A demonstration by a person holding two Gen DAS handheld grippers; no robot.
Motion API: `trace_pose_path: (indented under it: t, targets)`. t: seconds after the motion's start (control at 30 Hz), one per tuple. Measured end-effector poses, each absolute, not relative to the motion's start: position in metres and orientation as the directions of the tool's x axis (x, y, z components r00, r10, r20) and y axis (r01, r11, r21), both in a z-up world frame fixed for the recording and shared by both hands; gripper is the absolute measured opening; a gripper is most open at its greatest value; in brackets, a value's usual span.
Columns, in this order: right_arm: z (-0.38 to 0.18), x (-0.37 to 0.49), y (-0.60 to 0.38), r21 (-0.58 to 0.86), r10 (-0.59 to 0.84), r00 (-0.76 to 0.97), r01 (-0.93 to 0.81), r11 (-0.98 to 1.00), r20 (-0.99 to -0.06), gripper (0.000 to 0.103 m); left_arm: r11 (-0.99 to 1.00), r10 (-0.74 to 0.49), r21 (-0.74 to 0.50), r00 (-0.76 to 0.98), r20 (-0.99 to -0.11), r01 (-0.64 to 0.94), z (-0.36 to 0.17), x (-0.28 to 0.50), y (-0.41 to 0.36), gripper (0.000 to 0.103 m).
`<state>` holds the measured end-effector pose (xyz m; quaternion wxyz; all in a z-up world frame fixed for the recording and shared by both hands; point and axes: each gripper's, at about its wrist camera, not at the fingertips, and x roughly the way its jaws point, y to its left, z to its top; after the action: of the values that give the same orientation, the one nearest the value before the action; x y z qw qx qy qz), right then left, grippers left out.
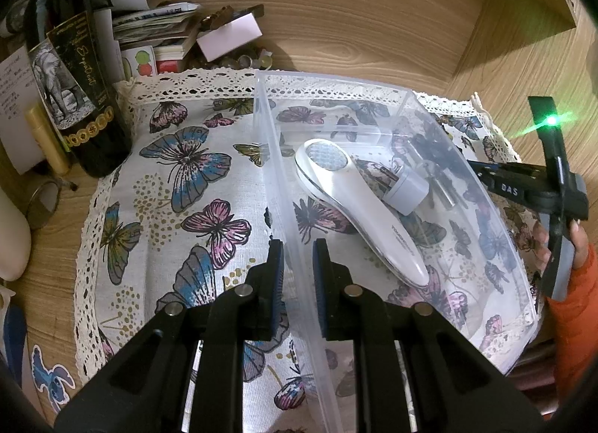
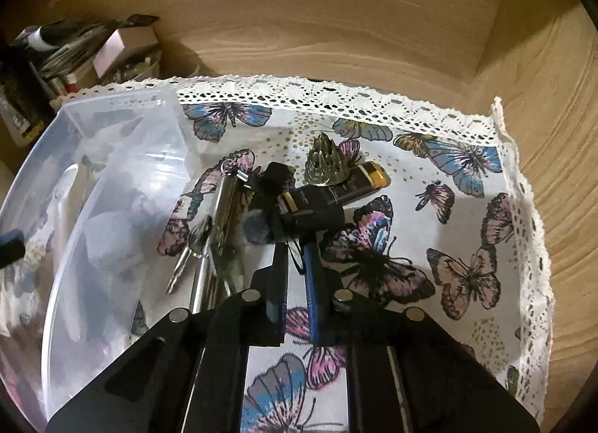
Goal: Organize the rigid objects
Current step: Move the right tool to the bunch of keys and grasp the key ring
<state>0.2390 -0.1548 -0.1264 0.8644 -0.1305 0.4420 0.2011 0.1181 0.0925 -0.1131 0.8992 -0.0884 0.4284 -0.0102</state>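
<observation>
A clear plastic bin (image 1: pixel 497 306) sits on a butterfly cloth (image 1: pixel 179 216). In it lie a white handheld device (image 1: pixel 358 208) and a small white plug adapter (image 1: pixel 407 190). My left gripper (image 1: pixel 298 276) straddles the bin's left wall, jaws close around it. My right gripper (image 2: pixel 297 276) is narrowly parted around a thin black cord of a small black device (image 2: pixel 306 216). Beside it lie a metal cylinder lock with keys (image 2: pixel 220 208), a black and gold lighter (image 2: pixel 336 190) and a spiky metal ornament (image 2: pixel 325 163). The right gripper also shows in the left wrist view (image 1: pixel 486 175).
A dark wine bottle (image 1: pixel 71 89), stacked papers and small boxes (image 1: pixel 160 25) stand at the back left. A wooden wall (image 1: pixel 355 3) rises behind the cloth. The bin (image 2: pixel 123 156) lies left of the right gripper.
</observation>
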Motion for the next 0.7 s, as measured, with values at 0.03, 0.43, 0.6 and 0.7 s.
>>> trace_pose_path:
  t: [0.03, 0.43, 0.6, 0.7]
  targets:
    - [-0.125, 0.236, -0.156, -0.044, 0.238, 0.526, -0.468, 0.883, -0.816, 0.007, 0.984, -0.094, -0.168, 0.633, -0.769, -0.058, -0.113, 0.118, 0.093, 0.015]
    - [-0.119, 0.208, -0.145, 0.000, 0.294, 0.467, -0.533, 0.846, -0.834, 0.022, 0.984, -0.096, -0.170, 0.632, -0.769, -0.058, -0.114, 0.119, 0.093, 0.015]
    - [-0.128, 0.215, -0.131, -0.030, 0.271, 0.473, -0.536, 0.844, -0.838, 0.022, 0.984, -0.096, -0.170, 0.632, -0.769, -0.058, -0.114, 0.119, 0.093, 0.015]
    - [-0.129, 0.225, -0.129, -0.044, 0.250, 0.501, -0.503, 0.863, -0.828, 0.022, 0.983, -0.098, -0.173, 0.631, -0.769, -0.059, -0.114, 0.119, 0.093, 0.015]
